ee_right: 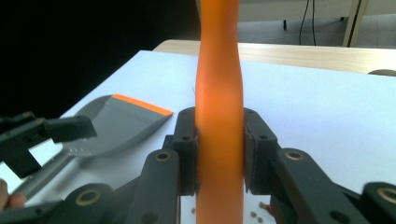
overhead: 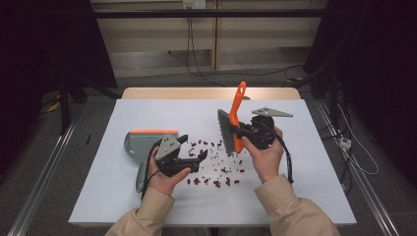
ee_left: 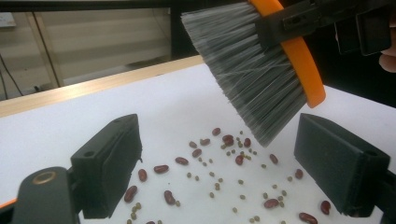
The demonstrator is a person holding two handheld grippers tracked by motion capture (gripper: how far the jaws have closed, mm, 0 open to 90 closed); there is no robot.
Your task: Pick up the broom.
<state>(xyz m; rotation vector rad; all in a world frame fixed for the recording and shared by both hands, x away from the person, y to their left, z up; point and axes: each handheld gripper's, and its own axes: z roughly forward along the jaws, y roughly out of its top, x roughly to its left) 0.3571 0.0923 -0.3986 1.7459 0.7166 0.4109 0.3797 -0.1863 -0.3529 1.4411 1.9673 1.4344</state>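
Note:
An orange-handled brush [overhead: 235,118] with grey bristles [ee_left: 252,79] hangs above the white table [overhead: 147,201]; my right gripper [overhead: 242,132] is shut on its handle [ee_right: 219,140]. Red beans and small seeds [overhead: 216,164] lie scattered under it, also seen in the left gripper view as beans [ee_left: 219,172]. A grey dustpan [overhead: 142,142] with an orange edge lies at the left, also visible as the dustpan [ee_right: 116,123]. My left gripper [overhead: 193,156] stands open over the beans, jaws wide apart with nothing between them; its fingers [ee_left: 109,163] frame the bean pile.
The table's far wooden edge [overhead: 211,92] runs behind the white surface. Cables [overhead: 344,142] trail on the floor at the right. Dark stands and rails flank the table on both sides.

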